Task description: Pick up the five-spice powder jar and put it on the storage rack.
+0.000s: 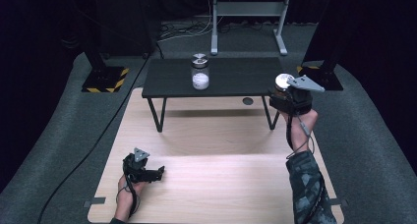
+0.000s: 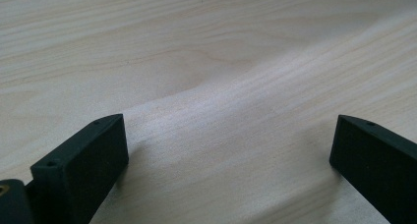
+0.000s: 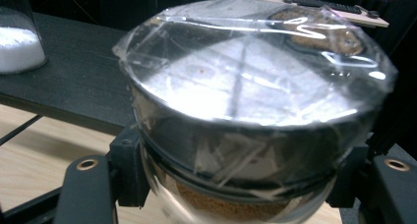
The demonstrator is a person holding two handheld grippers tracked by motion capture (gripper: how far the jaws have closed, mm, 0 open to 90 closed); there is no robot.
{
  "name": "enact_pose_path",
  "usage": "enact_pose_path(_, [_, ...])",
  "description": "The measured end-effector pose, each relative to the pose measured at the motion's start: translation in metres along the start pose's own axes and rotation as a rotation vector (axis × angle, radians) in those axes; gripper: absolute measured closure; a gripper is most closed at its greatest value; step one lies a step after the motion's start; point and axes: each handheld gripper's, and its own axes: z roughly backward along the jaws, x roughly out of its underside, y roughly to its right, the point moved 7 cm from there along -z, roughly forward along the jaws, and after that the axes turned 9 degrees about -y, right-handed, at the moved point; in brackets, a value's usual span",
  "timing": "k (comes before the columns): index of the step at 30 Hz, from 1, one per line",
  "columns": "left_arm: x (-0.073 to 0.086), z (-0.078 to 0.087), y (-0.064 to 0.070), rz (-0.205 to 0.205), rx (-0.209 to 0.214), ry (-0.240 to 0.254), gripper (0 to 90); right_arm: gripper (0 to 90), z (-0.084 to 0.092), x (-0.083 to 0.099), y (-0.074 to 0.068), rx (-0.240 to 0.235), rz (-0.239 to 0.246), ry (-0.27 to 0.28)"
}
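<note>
The right tool (image 3: 236, 184) clamps a foil-lidded jar (image 3: 251, 101) between its jaws; the left tool (image 2: 226, 150) gapes empty.

High view sits above the person's side, faces forward and down, far enough back to take in the whole pale wooden tabletop (image 1: 211, 184), the low black bench (image 1: 216, 76) across its far part and both hand-held grippers. Left gripper view rides the left black gripper (image 1: 147, 172), looks along its two spread jaws, very close and low to the same pale wood (image 2: 206, 86). Right gripper view rides the right black gripper (image 1: 290, 98), faces across the bench top (image 3: 69, 86), with the silver-lidded glass jar of brown powder (image 3: 255, 111) right at the lens; it shares the clear jar of white powder (image 1: 200, 74) (image 3: 19, 42) with the high view.
</note>
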Motion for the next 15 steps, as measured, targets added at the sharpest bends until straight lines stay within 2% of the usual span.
enact_pose_path(15, [0.0,0.0,0.0,0.001,0.0,0.0,0.8,29.2,-0.027,-0.028,-0.012,-0.057,0.002,-0.024])
